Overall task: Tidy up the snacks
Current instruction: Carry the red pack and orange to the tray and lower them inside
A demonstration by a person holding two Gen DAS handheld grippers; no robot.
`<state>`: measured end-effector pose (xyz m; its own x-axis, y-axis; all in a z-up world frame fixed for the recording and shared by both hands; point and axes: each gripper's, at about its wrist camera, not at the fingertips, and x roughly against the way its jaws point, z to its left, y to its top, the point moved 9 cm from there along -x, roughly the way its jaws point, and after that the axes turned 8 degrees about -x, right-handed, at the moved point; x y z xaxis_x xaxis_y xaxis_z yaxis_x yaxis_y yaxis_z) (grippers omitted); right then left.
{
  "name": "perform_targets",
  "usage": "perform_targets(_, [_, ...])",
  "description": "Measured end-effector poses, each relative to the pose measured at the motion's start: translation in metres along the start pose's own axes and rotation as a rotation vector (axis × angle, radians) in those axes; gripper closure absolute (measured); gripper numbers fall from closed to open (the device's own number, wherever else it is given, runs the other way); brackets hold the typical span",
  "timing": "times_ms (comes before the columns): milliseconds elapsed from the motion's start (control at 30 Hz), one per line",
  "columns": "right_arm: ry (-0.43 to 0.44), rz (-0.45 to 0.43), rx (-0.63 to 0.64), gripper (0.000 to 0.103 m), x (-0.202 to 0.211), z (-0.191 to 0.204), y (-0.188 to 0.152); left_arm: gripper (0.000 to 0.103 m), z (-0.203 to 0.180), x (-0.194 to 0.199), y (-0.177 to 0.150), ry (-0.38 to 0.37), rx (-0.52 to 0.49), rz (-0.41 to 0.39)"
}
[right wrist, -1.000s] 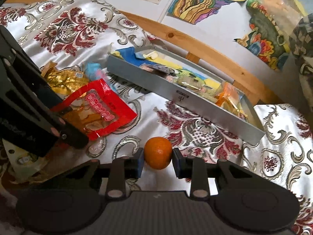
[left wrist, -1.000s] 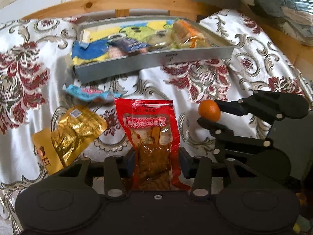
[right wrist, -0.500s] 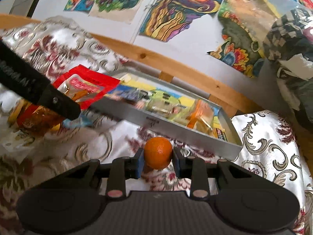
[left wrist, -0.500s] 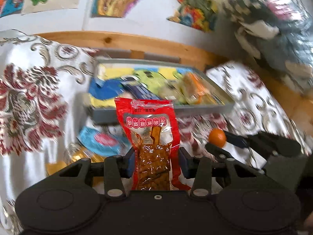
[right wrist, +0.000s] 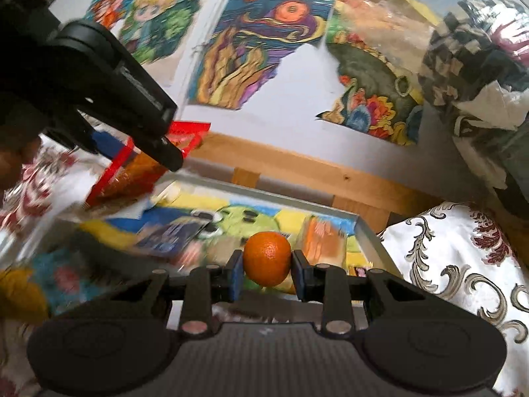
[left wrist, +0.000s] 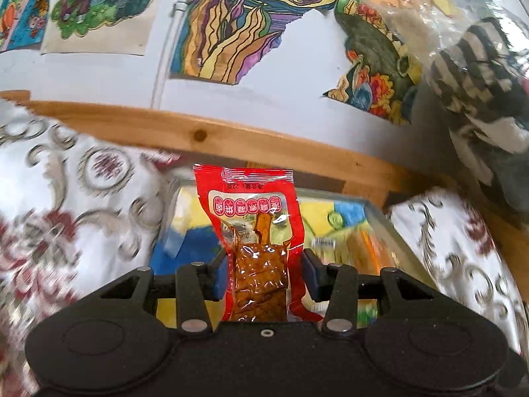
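Left tongs pinch the red packet upright, right tongs clamp the orange — both lifted ahead of the tray, ready to drop in.

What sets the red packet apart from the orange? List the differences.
The red packet is flat, printed plastic with brown snack pieces inside; the orange is round, bare fruit. The left gripper clamps the packet low, leaving its top standing clear; the right gripper pinches the orange's sides. Both are held over the tray.
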<state>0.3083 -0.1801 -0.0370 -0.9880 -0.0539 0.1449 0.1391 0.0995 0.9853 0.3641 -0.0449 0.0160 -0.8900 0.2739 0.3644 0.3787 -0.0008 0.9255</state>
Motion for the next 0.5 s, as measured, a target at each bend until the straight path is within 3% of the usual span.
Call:
perform_targets(233, [-0.011,0.039,-0.085,0.068,-0.024,-0.016,-0.004,0.056,-0.015,-0.056,0.018,0.012,0.028,0.024])
perform_targets(500, [-0.016,0.059,-0.116,0.068,-0.027,-0.022,-0.008,0.056,-0.033,-0.086,0.005,0.026,-0.005,0.091])
